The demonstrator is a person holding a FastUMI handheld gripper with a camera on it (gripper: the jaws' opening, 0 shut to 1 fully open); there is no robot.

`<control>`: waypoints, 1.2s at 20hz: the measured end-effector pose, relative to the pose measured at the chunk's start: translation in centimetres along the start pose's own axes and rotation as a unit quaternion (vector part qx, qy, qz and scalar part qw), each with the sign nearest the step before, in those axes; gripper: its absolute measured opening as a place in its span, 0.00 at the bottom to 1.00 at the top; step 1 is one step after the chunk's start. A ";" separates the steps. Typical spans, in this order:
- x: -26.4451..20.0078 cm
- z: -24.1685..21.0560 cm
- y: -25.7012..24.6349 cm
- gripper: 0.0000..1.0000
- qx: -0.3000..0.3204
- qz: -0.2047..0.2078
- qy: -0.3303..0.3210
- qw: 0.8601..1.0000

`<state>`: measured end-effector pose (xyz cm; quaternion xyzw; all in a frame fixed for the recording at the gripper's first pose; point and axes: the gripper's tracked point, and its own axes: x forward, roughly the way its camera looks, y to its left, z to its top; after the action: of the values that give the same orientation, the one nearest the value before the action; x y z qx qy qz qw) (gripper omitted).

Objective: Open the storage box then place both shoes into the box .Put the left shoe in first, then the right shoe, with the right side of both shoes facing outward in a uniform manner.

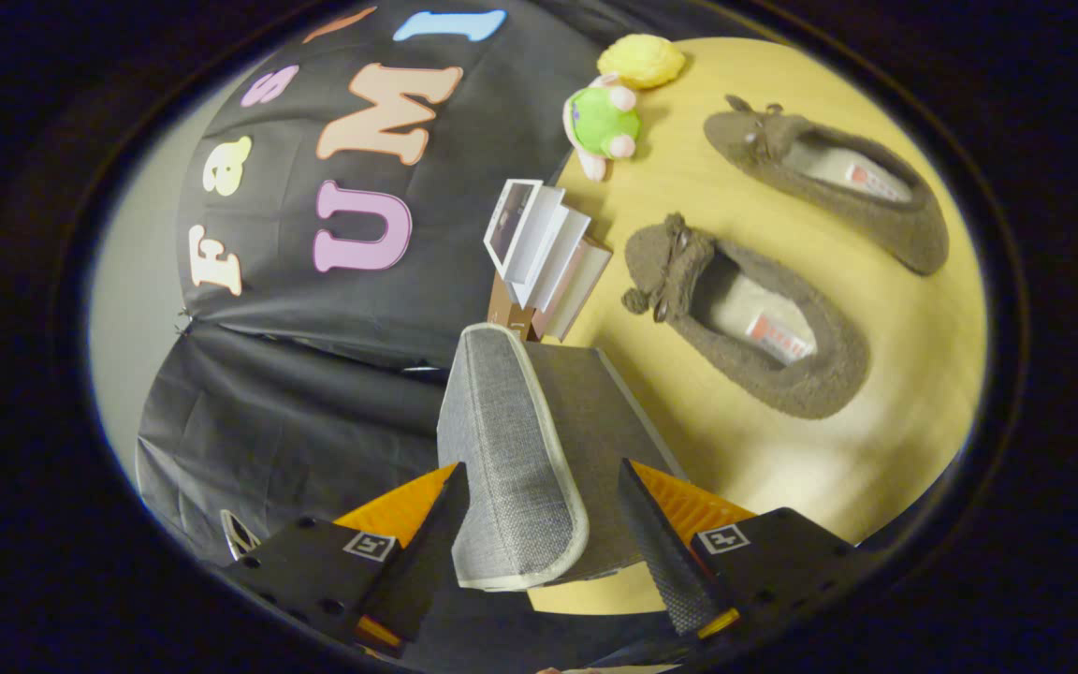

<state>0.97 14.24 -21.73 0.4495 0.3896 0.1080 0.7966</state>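
Loosely, tool (539, 524) astride box lid (511, 459).

The gripper view rides rolled sideways, close above the grey storage box lid (511, 449) between its fingers (427, 552), facing along the wooden table (876, 449) toward the booth wall beyond.

Hand-held gripper (544, 524), rolled sideways, fingers apart

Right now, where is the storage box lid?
In the gripper view, the grey lid stands between the hand-held gripper fingers, which aren't visibly pressing it, with the storage box just behind and the shoes beyond.
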 end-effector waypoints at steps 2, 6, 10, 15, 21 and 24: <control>0.4 -1.0 -0.3 0.99 0.024 0.004 0.017 1.000; 0.8 -2.5 1.1 0.98 0.076 0.039 0.041 0.996; 0.3 -2.1 1.2 0.79 0.062 0.035 0.031 0.997; -0.4 -1.2 2.1 0.45 0.022 0.038 0.006 0.999; -1.4 -0.6 3.3 0.09 -0.064 0.030 -0.019 0.997; -2.0 -0.7 5.2 0.04 -0.121 0.036 -0.024 0.992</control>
<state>0.08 16.63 -16.74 0.3659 0.3377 0.1723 0.8499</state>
